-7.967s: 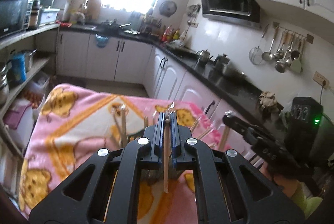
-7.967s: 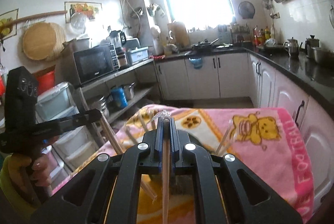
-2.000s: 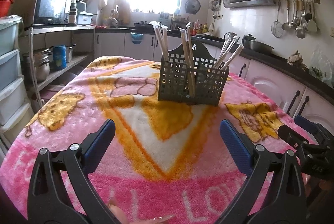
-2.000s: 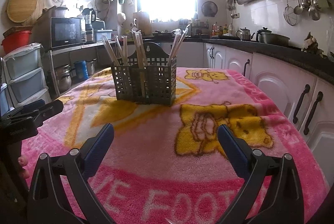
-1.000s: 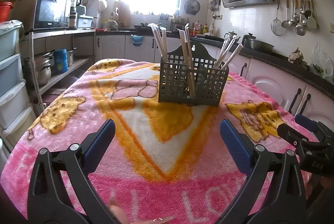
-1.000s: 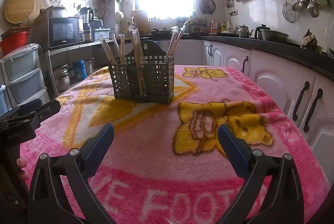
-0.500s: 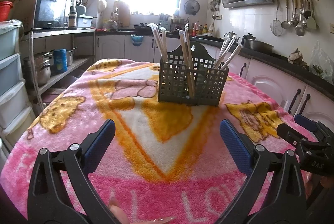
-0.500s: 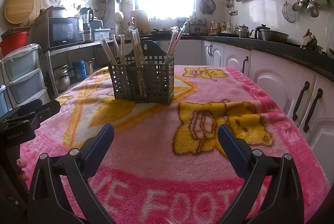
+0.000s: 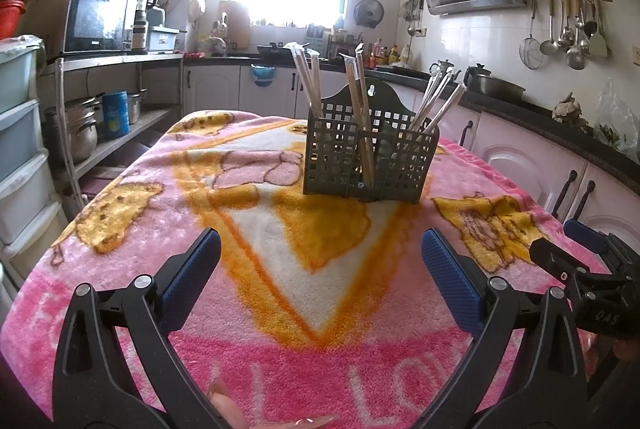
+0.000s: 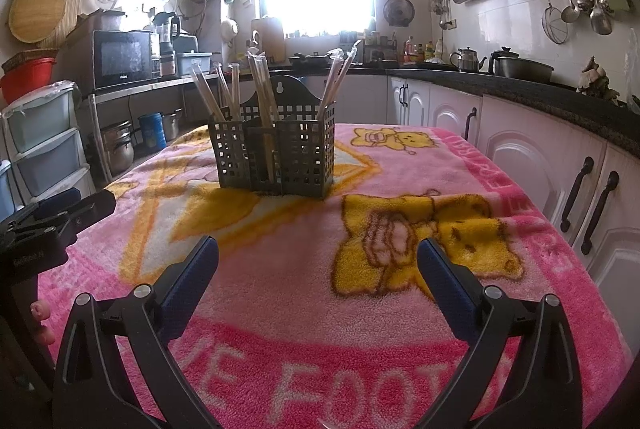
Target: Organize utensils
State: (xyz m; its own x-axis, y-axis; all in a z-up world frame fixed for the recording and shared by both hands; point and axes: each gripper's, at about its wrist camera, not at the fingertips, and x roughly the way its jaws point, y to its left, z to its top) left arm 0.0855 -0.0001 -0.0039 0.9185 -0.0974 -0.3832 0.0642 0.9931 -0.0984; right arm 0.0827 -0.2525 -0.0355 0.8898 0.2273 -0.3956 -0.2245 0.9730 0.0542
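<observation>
Left gripper (image 9: 320,269) and right gripper (image 10: 318,265) level over blanket (image 9: 248,229) — jaws wide, empty, facing caddy (image 9: 368,161).

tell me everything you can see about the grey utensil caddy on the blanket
The caddy is a dark grey holder that looks like plastic, with square-grid perforated walls split into side-by-side compartments and a taller arched back plate with a hanging hole. It stands upright on the pink blanket, out ahead of both open grippers, neither touching it. Wrapped chopsticks stick up from its compartments, leaning outward at the sides.
</observation>
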